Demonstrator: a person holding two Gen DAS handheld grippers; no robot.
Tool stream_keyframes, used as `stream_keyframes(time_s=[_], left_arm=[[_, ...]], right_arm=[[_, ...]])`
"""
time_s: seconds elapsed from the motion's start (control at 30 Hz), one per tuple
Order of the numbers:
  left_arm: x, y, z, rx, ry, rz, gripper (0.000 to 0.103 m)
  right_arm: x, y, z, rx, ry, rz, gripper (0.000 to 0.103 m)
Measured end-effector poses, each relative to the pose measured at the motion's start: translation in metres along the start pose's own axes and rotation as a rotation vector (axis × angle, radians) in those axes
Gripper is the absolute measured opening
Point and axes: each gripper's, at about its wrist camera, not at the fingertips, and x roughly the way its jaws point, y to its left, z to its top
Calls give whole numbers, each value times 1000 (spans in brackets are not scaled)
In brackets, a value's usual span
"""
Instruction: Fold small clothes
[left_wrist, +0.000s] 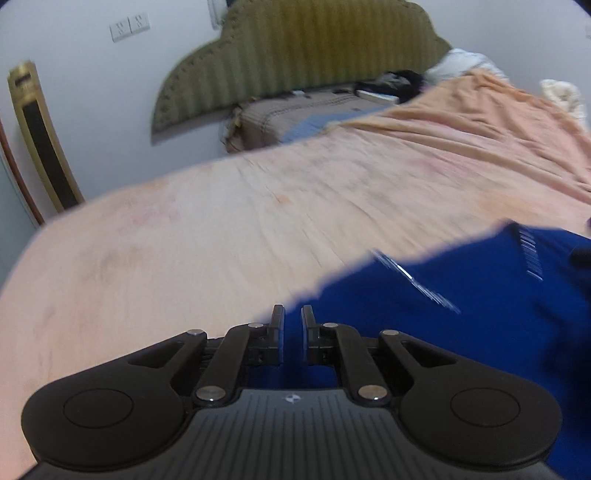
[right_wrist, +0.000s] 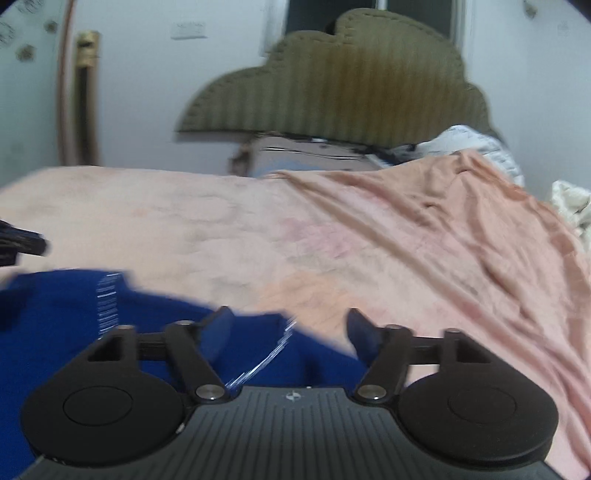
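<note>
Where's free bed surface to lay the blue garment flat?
Free: the flat pale pink blanket left of and beyond the blue garment. Crowded: the rumpled orange blanket folds to the right, and clutter by the olive headboard.

Right tool (right_wrist: 290, 325) gapes wide over blue garment (right_wrist: 74, 332) on pink bedspread (right_wrist: 332, 229).

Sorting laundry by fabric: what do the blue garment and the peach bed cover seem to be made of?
Blue garment: probably a smooth matte knit, cotton or synthetic; it lies limp with a ragged edge and printed white lettering. Peach bed cover: likely soft, slightly fuzzy fleece or brushed cotton, matte, with loose rumpled folds. Blur leaves both uncertain.
</note>
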Motion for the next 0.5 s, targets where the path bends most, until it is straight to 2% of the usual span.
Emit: stream_keyframes(time_s=[0.07, 0.1, 0.13, 0.2, 0.23, 0.27, 0.33, 0.43, 0.47, 0.5], left_arm=[[-16, -7, -22, 7, 28, -74, 11], [-17, -12, -33, 25, 46, -74, 11], [-13, -19, -42, 58, 64, -42, 11], [1, -28, -56, 102, 117, 82, 10], [-4, -26, -60, 90, 110, 110, 10], [-16, -23, -61, 69, 95, 96, 11], [-52, -18, -67, 14, 37, 21, 11], [-99, -20, -89, -9, -4, -24, 13], [-110, -22, -98, -12, -1, -38, 19], [-120, -23, -108, -19, 5, -58, 31]], right_arm=[[-24, 6, -16, -16, 51, 82, 79], [-33, 9, -26, -21, 76, 106, 82], [-39, 11, -35, -22, 99, 120, 87], [-40, 14, -55, -20, 163, 100, 90], [-35, 12, -63, -12, 201, 65, 89], [-33, 8, -70, 13, 235, 6, 87], [-51, 0, -75, 100, 210, -53, 88], [-109, -3, -85, 175, 87, -54, 95], [-129, -3, -93, 190, 52, -54, 96], [-146, -3, -102, 203, 27, -49, 98]])
